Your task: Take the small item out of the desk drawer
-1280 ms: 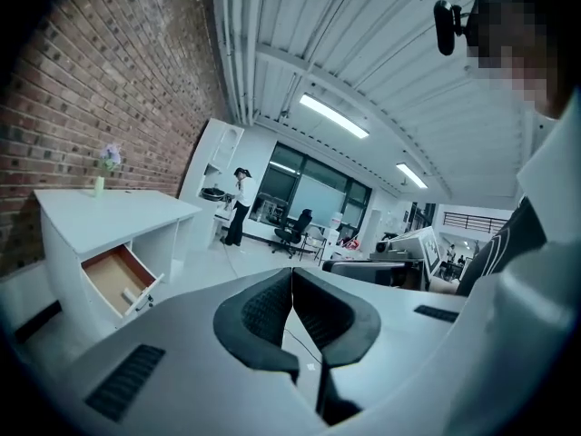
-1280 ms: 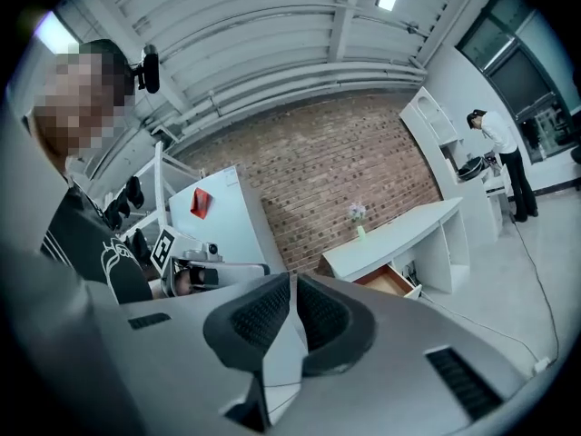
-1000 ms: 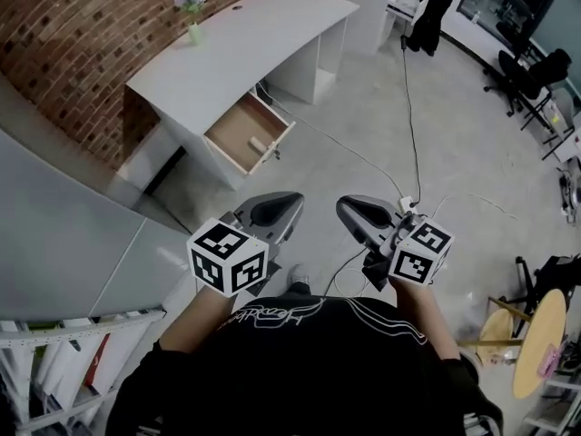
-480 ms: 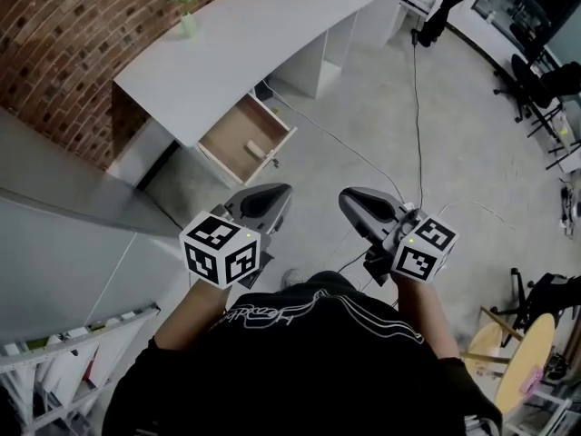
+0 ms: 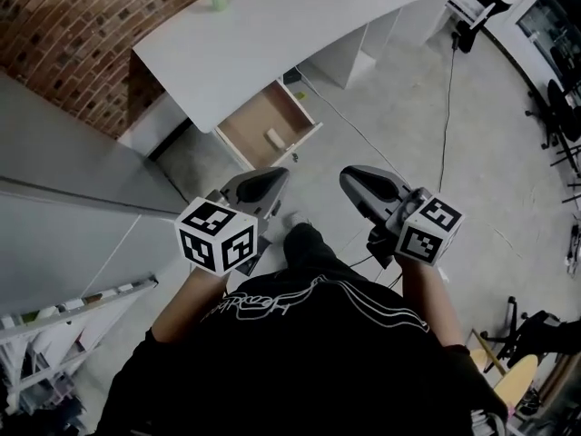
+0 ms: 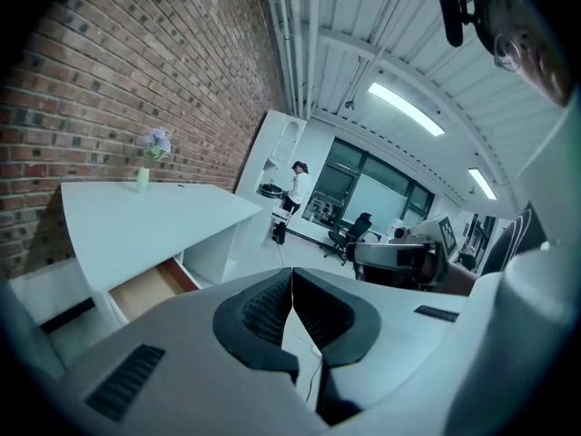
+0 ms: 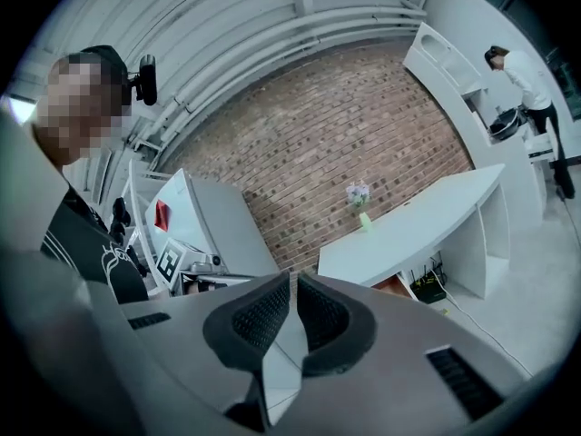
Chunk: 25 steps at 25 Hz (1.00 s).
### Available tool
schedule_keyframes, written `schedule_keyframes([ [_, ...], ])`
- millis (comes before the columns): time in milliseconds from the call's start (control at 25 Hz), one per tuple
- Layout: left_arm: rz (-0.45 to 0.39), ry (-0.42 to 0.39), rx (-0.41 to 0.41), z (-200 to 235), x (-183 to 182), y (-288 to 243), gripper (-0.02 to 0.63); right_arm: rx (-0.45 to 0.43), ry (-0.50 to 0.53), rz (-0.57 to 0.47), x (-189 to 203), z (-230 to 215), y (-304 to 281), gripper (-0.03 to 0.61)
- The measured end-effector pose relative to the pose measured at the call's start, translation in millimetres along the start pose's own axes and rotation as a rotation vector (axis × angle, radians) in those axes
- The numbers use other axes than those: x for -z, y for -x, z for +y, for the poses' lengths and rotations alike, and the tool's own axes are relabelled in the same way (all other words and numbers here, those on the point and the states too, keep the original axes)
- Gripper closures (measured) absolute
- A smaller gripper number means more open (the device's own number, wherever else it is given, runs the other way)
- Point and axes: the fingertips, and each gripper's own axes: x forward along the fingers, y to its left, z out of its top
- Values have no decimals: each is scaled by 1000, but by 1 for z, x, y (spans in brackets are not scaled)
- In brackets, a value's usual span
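On the head view I see the small item [image 5: 273, 136] lying in the open drawer [image 5: 247, 127] of the white table [image 5: 272, 25]. My left gripper view shows the drawer but not the item. The left gripper [image 5: 269, 176] and right gripper [image 5: 352, 174] hang well apart from it, both jaws closed together and empty.

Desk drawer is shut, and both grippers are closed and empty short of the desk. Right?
No: the head view shows the drawer pulled open, the small item inside. Left gripper and right gripper are closed, empty, short of the desk.
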Motion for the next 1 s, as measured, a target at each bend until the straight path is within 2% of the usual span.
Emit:
schedule_keyframes([
  [240,-8,72,-88,66,-21,-42,592,-72,-24,79,-22,-67,-63,523],
  [440,-11,137,-167,121,-29,-77,592,-81,-19,184,-23,-132,-115,523],
  [680,-2,185,-242,185,-22,-115,592,-107,-15,287,-6,-199,-178,523],
  [800,10,210,-281,210,-11,-128,592,-148,-1,316,7,-220,-208,522],
  [1000,22,270,-331,244,21,-133,592,-198,11,404,51,-245,-256,522],
])
